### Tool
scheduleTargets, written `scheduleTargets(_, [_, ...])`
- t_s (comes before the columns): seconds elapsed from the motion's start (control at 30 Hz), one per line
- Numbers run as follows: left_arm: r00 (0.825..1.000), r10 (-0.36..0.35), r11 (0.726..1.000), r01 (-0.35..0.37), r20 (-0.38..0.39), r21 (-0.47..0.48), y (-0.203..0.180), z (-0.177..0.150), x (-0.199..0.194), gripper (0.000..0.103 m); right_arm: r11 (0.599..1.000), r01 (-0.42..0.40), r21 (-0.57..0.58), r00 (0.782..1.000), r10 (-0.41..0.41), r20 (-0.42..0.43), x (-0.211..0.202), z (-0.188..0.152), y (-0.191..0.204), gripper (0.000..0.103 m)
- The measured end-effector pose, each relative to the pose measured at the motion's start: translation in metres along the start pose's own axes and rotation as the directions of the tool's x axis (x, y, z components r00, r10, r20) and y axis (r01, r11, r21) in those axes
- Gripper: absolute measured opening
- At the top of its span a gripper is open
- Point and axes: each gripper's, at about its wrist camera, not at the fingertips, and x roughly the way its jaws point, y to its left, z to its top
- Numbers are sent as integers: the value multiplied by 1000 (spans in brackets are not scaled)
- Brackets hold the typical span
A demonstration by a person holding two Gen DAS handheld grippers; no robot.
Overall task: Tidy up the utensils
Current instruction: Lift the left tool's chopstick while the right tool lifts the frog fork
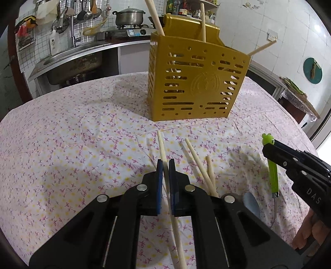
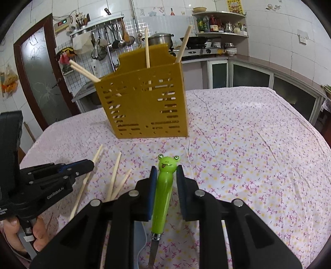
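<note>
A gold slotted utensil holder (image 1: 192, 87) (image 2: 144, 107) stands on the flowered tablecloth with several chopsticks leaning in it. My left gripper (image 1: 165, 162) (image 2: 92, 164) is shut on one pale chopstick (image 1: 161, 144), which runs back under the jaws. More loose chopsticks (image 1: 198, 165) (image 2: 114, 175) lie just to its right. My right gripper (image 2: 166, 168) (image 1: 265, 148) is shut on a green frog-headed utensil (image 2: 163, 186) (image 1: 273, 175) just below the head. Its metal end (image 2: 154, 248) slopes down toward the cloth.
A pale blue spoon-like piece (image 1: 251, 204) lies half hidden beside the left jaws. A person's hands (image 2: 39, 233) (image 1: 306, 233) hold the grippers. Beyond the table's far edge are a sink (image 1: 72, 62), a stove with a pot (image 1: 129, 16) and shelves (image 2: 221, 24).
</note>
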Motion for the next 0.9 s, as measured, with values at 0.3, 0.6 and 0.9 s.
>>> scheduleTargets(0.3, [1000,-10,1000,10,10,7,-3,0,-4,4,1000,-7,5,1000,7,11,-2,1,-1,19])
scheduleTargets(0.6, [1000,-14,1000,14,15,10,-4,-1,-5,4,1000,-5,2,1000,5,19,-3,1,-2,19])
scheduleTargets(0.9, [1000,-17,1000,17,11,9,-3,-2,-4,4,1000,21,4,999,-21,-29,8,-1,-4,19])
